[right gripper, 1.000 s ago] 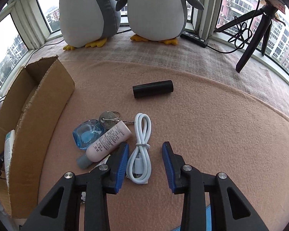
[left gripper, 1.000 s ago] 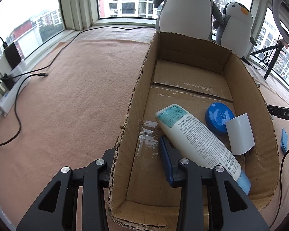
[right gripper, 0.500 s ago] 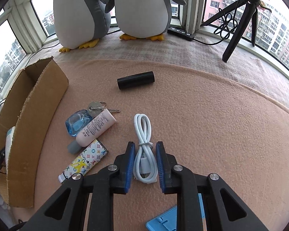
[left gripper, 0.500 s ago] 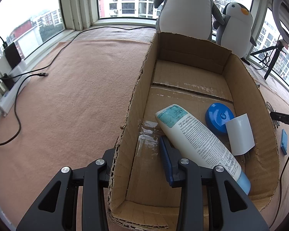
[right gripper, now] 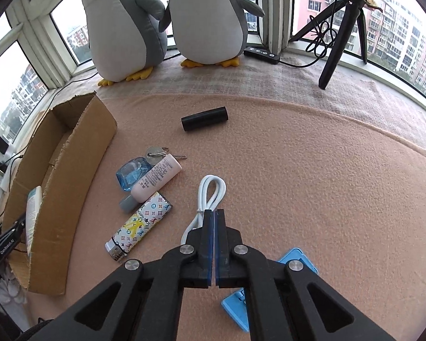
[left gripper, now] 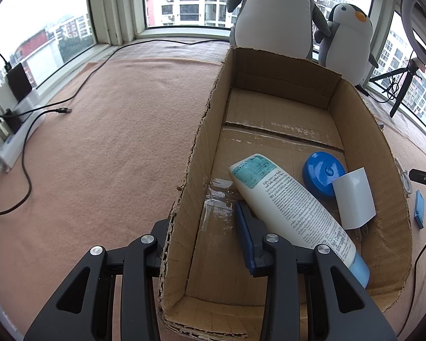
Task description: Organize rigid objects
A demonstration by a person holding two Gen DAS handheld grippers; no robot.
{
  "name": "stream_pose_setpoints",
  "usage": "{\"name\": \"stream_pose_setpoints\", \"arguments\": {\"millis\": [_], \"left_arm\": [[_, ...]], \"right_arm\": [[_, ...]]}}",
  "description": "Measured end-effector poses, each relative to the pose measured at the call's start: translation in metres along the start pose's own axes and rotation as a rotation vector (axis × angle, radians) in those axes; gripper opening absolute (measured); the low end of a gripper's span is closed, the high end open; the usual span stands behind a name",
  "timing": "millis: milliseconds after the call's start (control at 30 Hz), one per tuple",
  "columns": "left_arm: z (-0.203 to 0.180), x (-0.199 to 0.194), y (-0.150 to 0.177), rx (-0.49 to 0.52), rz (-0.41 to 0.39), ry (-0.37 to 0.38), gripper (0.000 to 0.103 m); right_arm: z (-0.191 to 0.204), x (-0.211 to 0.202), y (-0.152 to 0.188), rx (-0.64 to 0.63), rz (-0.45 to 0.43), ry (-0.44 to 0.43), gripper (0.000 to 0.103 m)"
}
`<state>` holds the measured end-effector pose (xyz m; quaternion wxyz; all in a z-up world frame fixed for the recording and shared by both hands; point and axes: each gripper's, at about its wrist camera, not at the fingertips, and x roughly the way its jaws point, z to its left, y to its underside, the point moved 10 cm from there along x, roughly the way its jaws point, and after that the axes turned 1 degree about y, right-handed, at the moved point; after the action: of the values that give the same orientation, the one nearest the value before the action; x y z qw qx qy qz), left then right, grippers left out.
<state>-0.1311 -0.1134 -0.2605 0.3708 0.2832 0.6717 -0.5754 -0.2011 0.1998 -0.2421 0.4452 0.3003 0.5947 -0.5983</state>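
Right gripper (right gripper: 214, 213) pinches the white cable (right gripper: 210, 196) on the carpet. Left gripper (left gripper: 204, 227) is spread, straddling the cardboard box's (left gripper: 201, 147) left wall beside the lotion bottle (left gripper: 292, 210).

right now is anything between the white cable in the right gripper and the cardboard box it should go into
The right gripper is shut on the white cable. Between it and the cardboard box lie the patterned lighter, pink tube and blue bottle. A lifted carry over them and the box wall looks clear.
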Motion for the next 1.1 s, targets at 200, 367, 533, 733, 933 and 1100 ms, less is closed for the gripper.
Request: {"name": "stream_pose_setpoints", "arguments": {"millis": [200, 367, 533, 733, 933, 1100], "left_arm": [[0.0, 0.0, 0.0, -0.001, -0.001, 0.0, 0.036], [-0.002, 0.0, -0.001, -0.002, -0.001, 0.001, 0.036], [-0.001, 0.0, -0.001, -0.001, -0.001, 0.002, 0.036], [-0.001, 0.0, -0.001, -0.003, -0.001, 0.002, 0.036], [-0.002, 0.0, -0.001, -0.002, -0.001, 0.001, 0.036], [-0.003, 0.0, -0.001, -0.003, -0.001, 0.003, 0.036]], "right_arm": [[0.007, -0.001, 0.001, 0.006, -0.002, -0.031, 0.017], [0.014, -0.001, -0.001, 0.016, -0.001, -0.05, 0.018], [0.022, 0.002, -0.002, -0.004, 0.01, -0.055, 0.019], [0.03, 0.009, -0.005, -0.009, 0.034, -0.073, 0.023], [0.034, 0.019, -0.006, -0.008, 0.06, -0.087, 0.023], [0.024, 0.018, -0.003, -0.022, 0.081, -0.069, 0.023]]}}
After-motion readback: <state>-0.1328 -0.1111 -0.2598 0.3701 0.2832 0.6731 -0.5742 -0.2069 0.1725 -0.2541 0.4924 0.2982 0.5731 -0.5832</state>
